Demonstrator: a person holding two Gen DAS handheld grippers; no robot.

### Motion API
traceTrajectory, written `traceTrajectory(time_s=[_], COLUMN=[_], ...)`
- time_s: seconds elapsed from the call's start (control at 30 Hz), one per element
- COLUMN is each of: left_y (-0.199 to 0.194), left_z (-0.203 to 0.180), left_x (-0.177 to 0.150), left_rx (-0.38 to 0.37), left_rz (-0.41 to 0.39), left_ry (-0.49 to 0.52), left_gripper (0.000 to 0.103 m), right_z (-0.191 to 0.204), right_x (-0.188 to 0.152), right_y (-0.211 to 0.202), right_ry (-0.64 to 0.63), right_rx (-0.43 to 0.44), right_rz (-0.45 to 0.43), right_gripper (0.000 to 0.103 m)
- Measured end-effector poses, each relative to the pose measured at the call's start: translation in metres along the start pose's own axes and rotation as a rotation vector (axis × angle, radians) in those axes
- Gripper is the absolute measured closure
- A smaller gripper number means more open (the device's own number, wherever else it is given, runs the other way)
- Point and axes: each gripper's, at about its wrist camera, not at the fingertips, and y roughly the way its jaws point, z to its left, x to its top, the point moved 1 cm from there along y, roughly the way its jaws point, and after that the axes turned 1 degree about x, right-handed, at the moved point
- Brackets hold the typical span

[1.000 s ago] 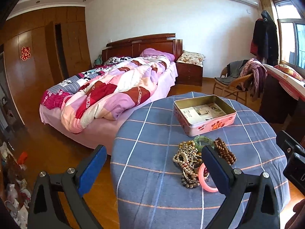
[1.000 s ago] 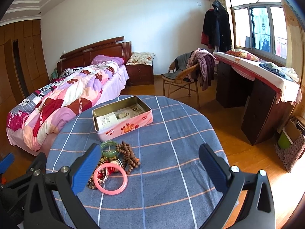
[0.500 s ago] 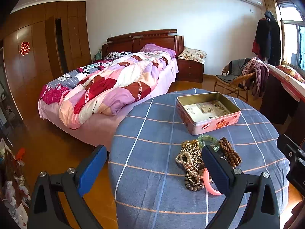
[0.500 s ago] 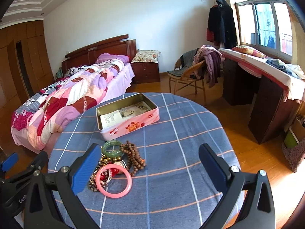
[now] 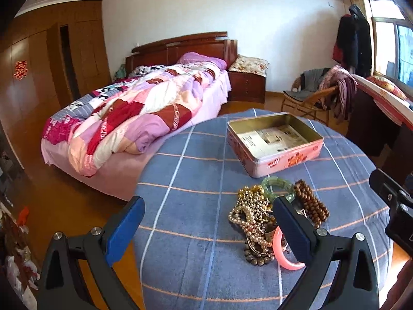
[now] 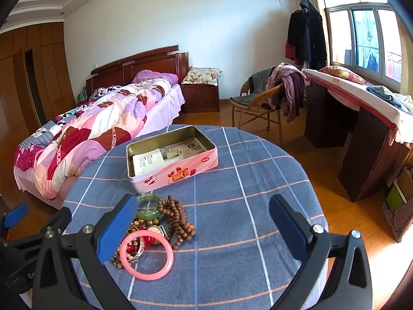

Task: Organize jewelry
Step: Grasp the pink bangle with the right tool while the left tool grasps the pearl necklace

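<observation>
Jewelry pile (image 6: 152, 230) lay untouched at 6 o'clock of the open pink tin (image 6: 171, 152) on the table. Left gripper (image 5: 206, 227) and right gripper (image 6: 204, 224) both gaped wide, empty. Approach step; next needed one piece pinched, likely the pink bangle (image 6: 147, 257).

jewelry pile (image 6: 152, 230) before tin (image 6: 171, 155), on table (image 6: 245, 232)

Cloth (image 6: 245, 206) right of jewelry heap (image 6: 155, 222) free; tin (image 6: 180, 165) behind.
</observation>
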Motion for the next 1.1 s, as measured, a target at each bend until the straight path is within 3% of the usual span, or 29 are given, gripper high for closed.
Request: traceTrajectory(time_s=[0.07,0.23,0.33,0.47,0.7,0.9,0.97,1.0,1.03,1.1], left_y=[0.011,0.035,0.042,0.041,0.048,0.051,0.052,0.053,0.055,0.060], left_z=[0.005,0.020,0.024,0.019,0.013,0.014,0.013,0.012,0.010,0.006], left_x=[-0.004,-0.013,-0.016,-0.027,-0.053,-0.047,-0.045,-0.043,-0.042,-0.039], left_rx=[-0.027,-0.057,-0.109,-0.169,-0.200,-0.216,-0.226,-0.236,-0.249,-0.264], left_rz=[0.022,0.067,0.075,0.063,0.130,0.115,0.113,0.113,0.116,0.131], left_ry=[0.005,-0.032,-0.051,0.031,0.096,0.083,0.076,0.075,0.075,0.077], left_gripper=[0.004,0.004,0.004,0.004,0.004,0.004,0.004,0.005,0.008,0.021], right_z=[-0.001,-0.006,-0.010,-0.008,0.008,0.023,0.024,0.024,0.024,0.019], right_x=[-0.003,-0.017,-0.026,-0.035,-0.065,-0.066,-0.066,-0.067,-0.067,-0.067], right_y=[0.007,0.032,0.039,0.044,0.072,0.084,0.085,0.085,0.084,0.083], right_ry=[-0.015,-0.049,-0.037,-0.049,-0.094,-0.137,-0.147,-0.159,-0.167,-0.161], right_rx=[-0.004,0.013,0.068,0.152,0.224,0.261,0.274,0.271,0.268,0.279], right_rz=[0.009,0.090,0.115,0.163,0.337,0.367,0.369,0.369,0.370,0.375], right_gripper=[0.004,0.031,0.034,0.035,0.060,0.060,0.070,0.083,0.090,0.090])
